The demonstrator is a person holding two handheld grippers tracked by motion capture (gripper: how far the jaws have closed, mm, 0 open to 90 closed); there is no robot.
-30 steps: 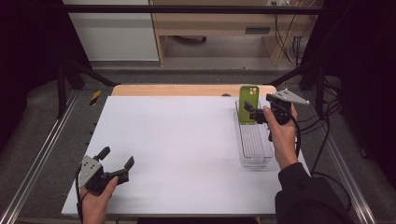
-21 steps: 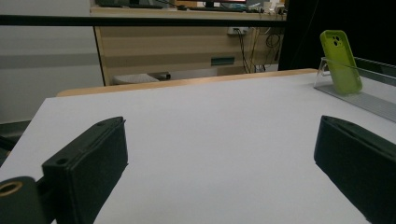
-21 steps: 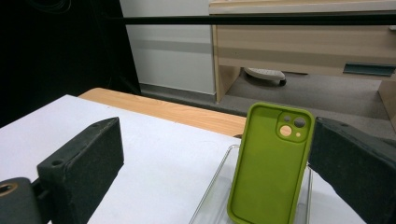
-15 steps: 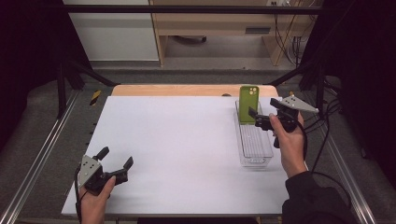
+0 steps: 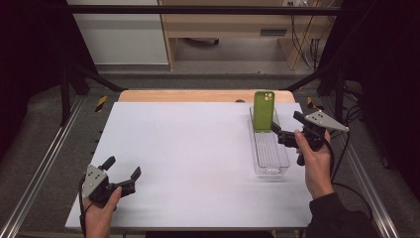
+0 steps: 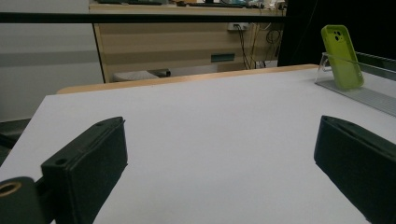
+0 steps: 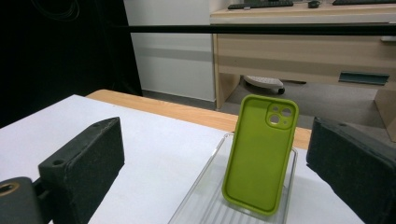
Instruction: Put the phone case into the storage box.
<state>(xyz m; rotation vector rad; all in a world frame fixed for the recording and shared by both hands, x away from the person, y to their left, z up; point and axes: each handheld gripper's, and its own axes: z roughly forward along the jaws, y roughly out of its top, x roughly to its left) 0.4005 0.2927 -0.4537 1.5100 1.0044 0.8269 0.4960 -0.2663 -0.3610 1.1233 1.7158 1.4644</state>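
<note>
A green phone case (image 5: 263, 110) stands upright against the far end wall of a clear plastic tray (image 5: 270, 157) on the right of the white table. My right gripper (image 5: 286, 124) hovers open just right of the tray, a short way nearer than the case, and touches nothing. In the right gripper view the case (image 7: 259, 154) stands in the tray (image 7: 201, 200), apart from the wide-open jaws of the right gripper (image 7: 217, 135). My left gripper (image 5: 122, 167) rests open and holds nothing at the near left corner. Its own view has the left gripper (image 6: 222, 135) low, with the case (image 6: 342, 56) far right.
The white table top (image 5: 188, 148) lies bare between the grippers. A wooden board edge (image 5: 198, 95) runs along the far side. Metal rails (image 5: 44, 163) flank the table, and a desk (image 5: 233, 25) stands beyond.
My right gripper has drawn back from the green case, to the right and nearer, and the case stays standing in the tray. The left gripper has not moved.
</note>
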